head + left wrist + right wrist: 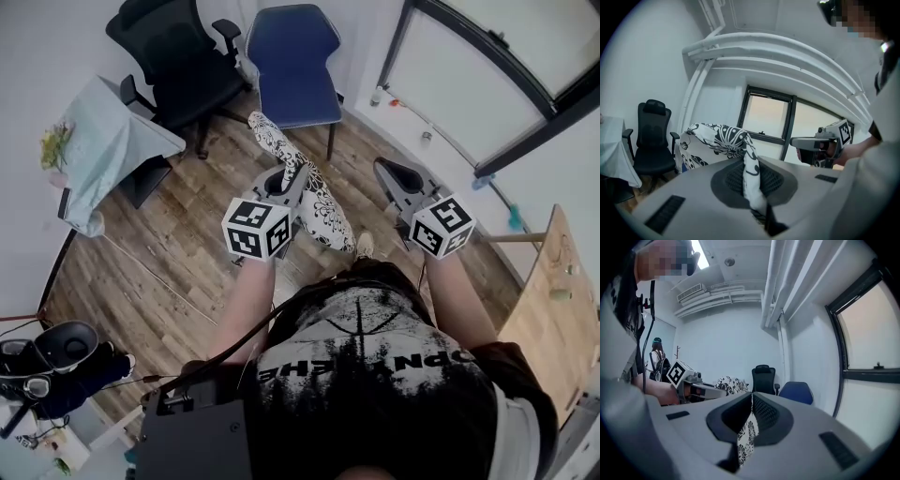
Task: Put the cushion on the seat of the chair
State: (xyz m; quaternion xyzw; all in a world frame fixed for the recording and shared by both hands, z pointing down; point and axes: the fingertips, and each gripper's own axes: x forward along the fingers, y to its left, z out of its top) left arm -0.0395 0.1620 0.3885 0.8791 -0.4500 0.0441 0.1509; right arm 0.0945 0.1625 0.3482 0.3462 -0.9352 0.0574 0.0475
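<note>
The cushion (314,202) is black-and-white patterned and hangs over the wooden floor in front of me. My left gripper (281,180) is shut on its upper edge; in the left gripper view the fabric (749,161) runs down between the closed jaws. My right gripper (392,174) is shut too, and the right gripper view shows a strip of the same patterned cloth (747,432) pinched in its jaws. The blue chair (292,66) stands at the far wall with its seat bare; it also shows in the right gripper view (797,392).
A black office chair (178,56) stands left of the blue one. A table with a pale cloth (112,141) is at the left and a wooden board (553,300) at the right. Dark gear (56,352) lies on the floor at lower left. Another person (658,361) stands far back.
</note>
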